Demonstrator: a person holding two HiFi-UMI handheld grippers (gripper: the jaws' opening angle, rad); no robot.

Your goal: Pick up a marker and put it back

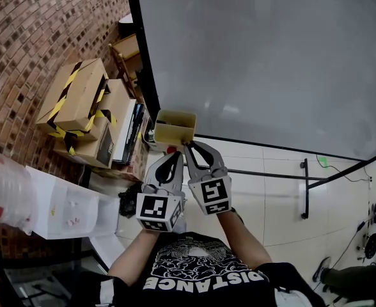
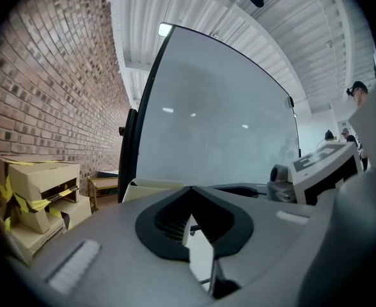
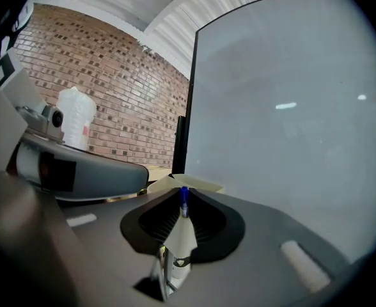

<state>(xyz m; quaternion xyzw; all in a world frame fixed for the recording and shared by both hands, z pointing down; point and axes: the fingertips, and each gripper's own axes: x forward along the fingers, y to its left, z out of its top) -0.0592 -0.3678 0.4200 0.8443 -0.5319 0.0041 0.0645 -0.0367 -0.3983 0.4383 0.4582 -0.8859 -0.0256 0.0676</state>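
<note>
Pinching marker (image 3: 183, 201) at right gripper (image 3: 183, 193) tips.

"DISTANCE" in white letters, upside down, on black T-shirt (image 1: 208, 272), nothing else legible

Your right gripper (image 3: 183, 203) looks like matt grey plastic, with black ribbed pads (image 3: 161, 221). The marker (image 3: 184, 196) between them has a glossy blue cap. Beyond its tips the whiteboard (image 3: 290, 107) is smooth and faintly shiny. Left of it stands a rough brick wall (image 3: 111, 88). The pale holder (image 3: 199, 184) is possibly cardboard.

Left gripper (image 1: 176, 155), right gripper (image 1: 191, 147) — jaws closed
</note>
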